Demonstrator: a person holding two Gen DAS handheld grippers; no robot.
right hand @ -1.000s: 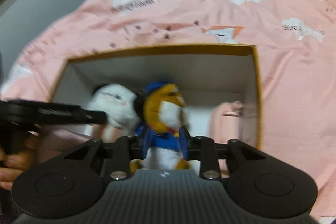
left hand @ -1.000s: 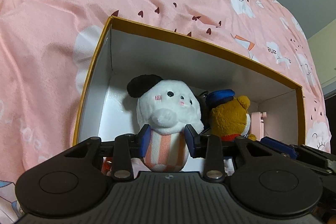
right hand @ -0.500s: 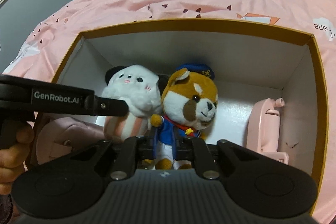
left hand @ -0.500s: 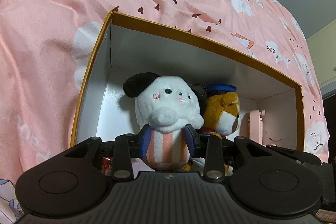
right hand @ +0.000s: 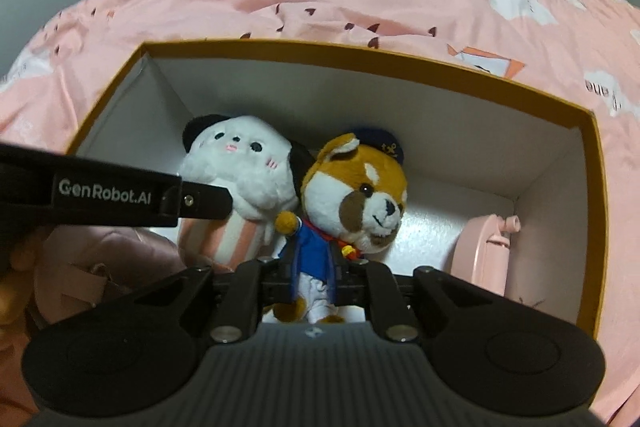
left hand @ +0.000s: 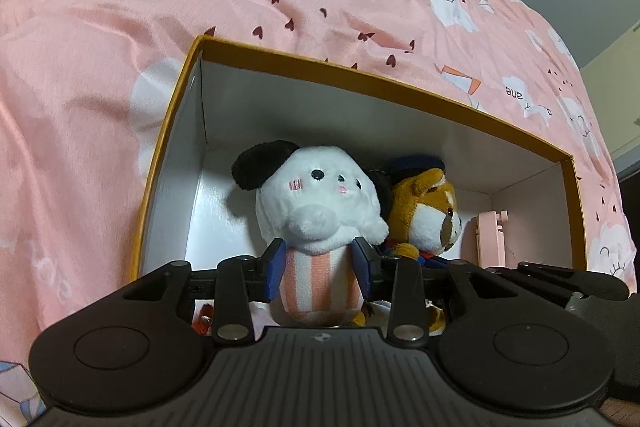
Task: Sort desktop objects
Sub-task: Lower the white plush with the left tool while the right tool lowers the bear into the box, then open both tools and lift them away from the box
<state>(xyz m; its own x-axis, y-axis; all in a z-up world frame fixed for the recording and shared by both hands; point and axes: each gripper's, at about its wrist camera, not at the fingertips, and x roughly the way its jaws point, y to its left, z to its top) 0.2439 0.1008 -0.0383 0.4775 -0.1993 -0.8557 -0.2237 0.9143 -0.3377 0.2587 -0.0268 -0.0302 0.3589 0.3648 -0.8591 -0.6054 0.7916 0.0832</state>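
My left gripper (left hand: 319, 267) is shut on a white plush dog (left hand: 316, 211) with black ears and a pink-striped body, upright inside an open box (left hand: 384, 83) with an orange rim and white walls. My right gripper (right hand: 313, 267) is shut on a brown plush dog (right hand: 352, 195) in a blue sailor coat and cap, standing right beside the white one (right hand: 240, 183). The brown dog also shows in the left wrist view (left hand: 424, 215). The left gripper's arm (right hand: 112, 193) crosses the right wrist view from the left.
A pink flat object (right hand: 486, 251) leans against the box's right wall (left hand: 490, 235). A pink soft item (right hand: 100, 263) lies at the box's near left. The box (right hand: 400, 67) sits on a pink printed cloth (left hand: 100, 47).
Both grippers have lowered and moved deeper into the box with their plush toys. The brown dog has come close against the white one.
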